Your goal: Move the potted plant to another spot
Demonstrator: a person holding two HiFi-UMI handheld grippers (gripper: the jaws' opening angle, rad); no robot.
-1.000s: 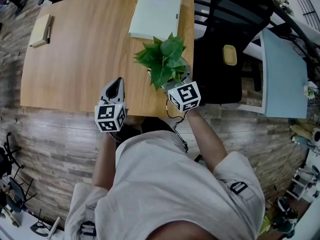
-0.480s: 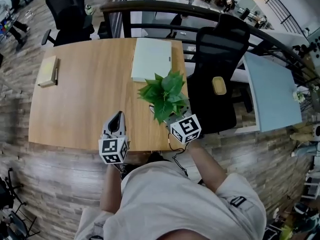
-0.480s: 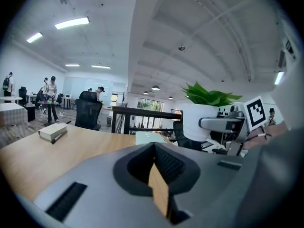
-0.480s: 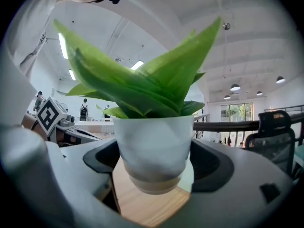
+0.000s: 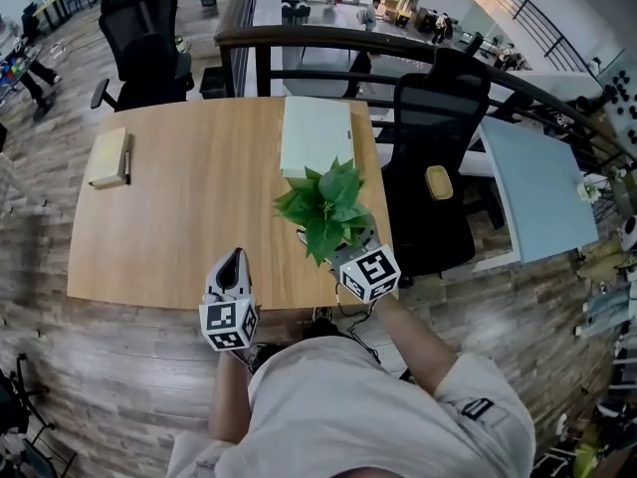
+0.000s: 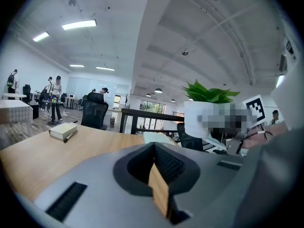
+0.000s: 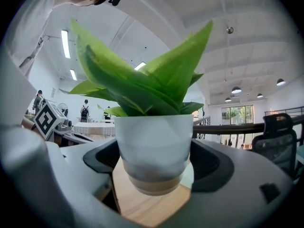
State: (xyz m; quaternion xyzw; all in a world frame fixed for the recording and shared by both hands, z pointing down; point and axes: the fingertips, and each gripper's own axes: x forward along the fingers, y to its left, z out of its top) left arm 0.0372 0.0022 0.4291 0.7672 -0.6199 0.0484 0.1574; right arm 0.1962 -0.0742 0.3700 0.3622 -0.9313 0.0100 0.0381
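The potted plant (image 5: 326, 207), green leaves in a white pot (image 7: 154, 148), hangs just over the right front part of the wooden table (image 5: 179, 217). My right gripper (image 5: 338, 252) is shut on the pot, one jaw against each side, and the table's wood shows beneath the pot's base. In the left gripper view the pot (image 6: 202, 120) appears to the right. My left gripper (image 5: 231, 265) hovers at the table's front edge, left of the plant. Its jaws (image 6: 154, 167) are shut with nothing between them.
A white closed laptop (image 5: 317, 135) lies behind the plant. A book with a pen (image 5: 107, 157) sits at the table's far left. A black office chair (image 5: 433, 167) stands right of the table, a light blue desk (image 5: 537, 192) beyond it, and a dark railing (image 5: 328, 40) behind.
Both grippers have risen, the right one carrying the plant up off the table. The head view has lifted and now shows more of the room beyond the table.
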